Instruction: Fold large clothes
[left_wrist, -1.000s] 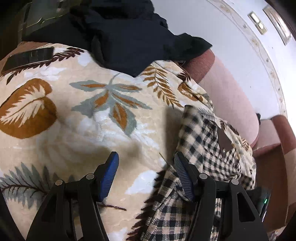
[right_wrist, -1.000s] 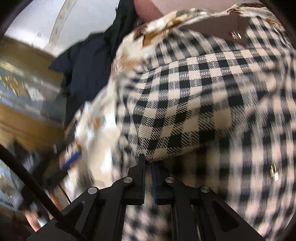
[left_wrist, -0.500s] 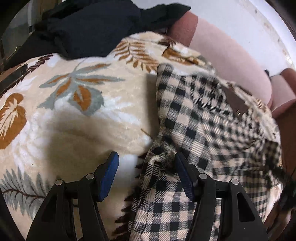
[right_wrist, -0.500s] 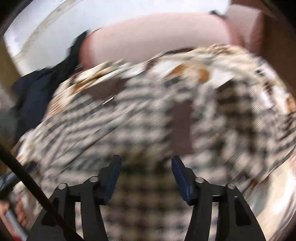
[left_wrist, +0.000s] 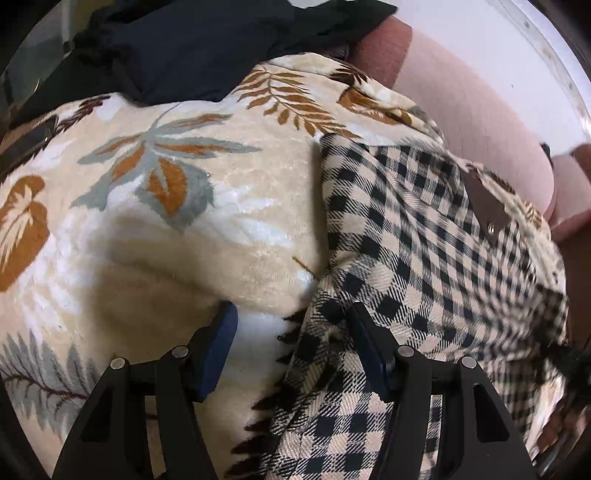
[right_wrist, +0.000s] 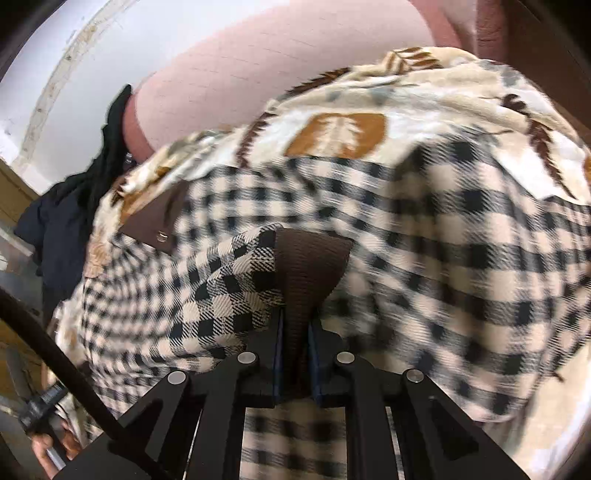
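The checked garment (left_wrist: 424, 236) is spread on the leaf-print blanket (left_wrist: 184, 229) to the right, a dark garment (left_wrist: 207, 44) is heaped behind, and the sofa back (left_wrist: 472, 122) is set beyond.

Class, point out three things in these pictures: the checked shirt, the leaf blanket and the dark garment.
checked shirt (left_wrist: 424, 236): left wrist view, middle of its checked cloth.
leaf blanket (left_wrist: 177, 229): left wrist view, bare cream patch below the grey leaf.
dark garment (left_wrist: 207, 40): left wrist view, middle of the heap.
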